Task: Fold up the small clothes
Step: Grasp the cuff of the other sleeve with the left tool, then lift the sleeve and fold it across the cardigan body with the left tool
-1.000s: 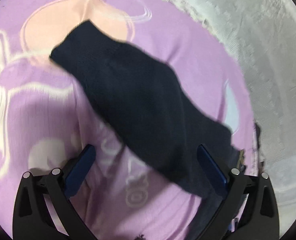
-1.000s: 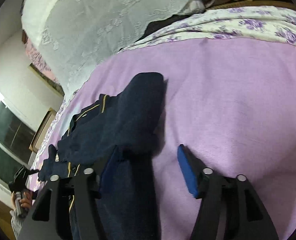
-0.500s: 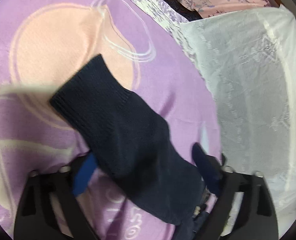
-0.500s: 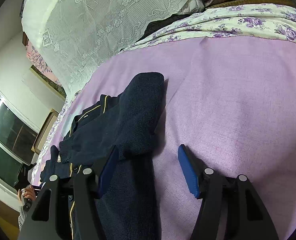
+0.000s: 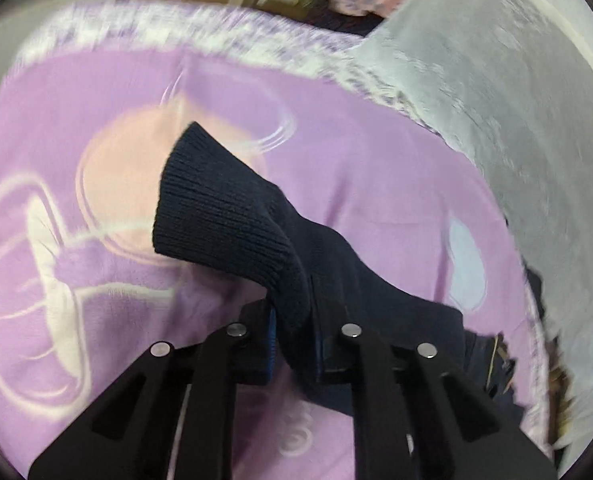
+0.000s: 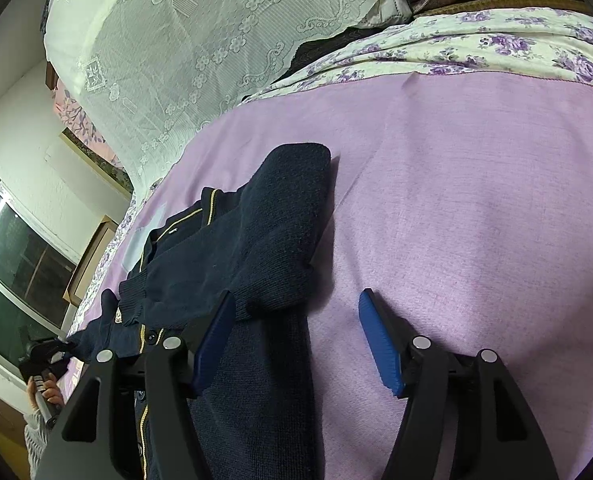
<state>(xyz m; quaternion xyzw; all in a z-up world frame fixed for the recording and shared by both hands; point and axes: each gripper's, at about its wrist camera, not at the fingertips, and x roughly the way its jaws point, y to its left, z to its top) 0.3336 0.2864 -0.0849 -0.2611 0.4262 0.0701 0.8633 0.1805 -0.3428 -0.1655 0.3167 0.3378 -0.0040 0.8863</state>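
The left gripper [image 5: 292,336] is pinched on the navy sleeve [image 5: 232,216] of the small cardigan [image 6: 232,248], just behind the ribbed cuff, which stands raised off the purple blanket [image 5: 356,184]. The rest of the sleeve trails down and right toward the garment's body at the blanket's right edge. This view is motion-blurred.

The right gripper [image 6: 296,340] is spread wide, its blue pads [image 6: 380,344] apart and holding nothing. Its left finger hangs over the cardigan's body; its right finger hangs over bare blanket. The cardigan lies flat with its other sleeve folded across the chest, cuff pointing away, yellow piping along the front opening and dark buttons down the placket.

To the right of the cardigan the blanket runs open and smooth up to its far hem, where a floral sheet [image 6: 516,40] begins. A white lace cover [image 6: 184,40] drapes beside the far-left edge.

White lettering is printed on the blanket near the left gripper — too blurred to read.
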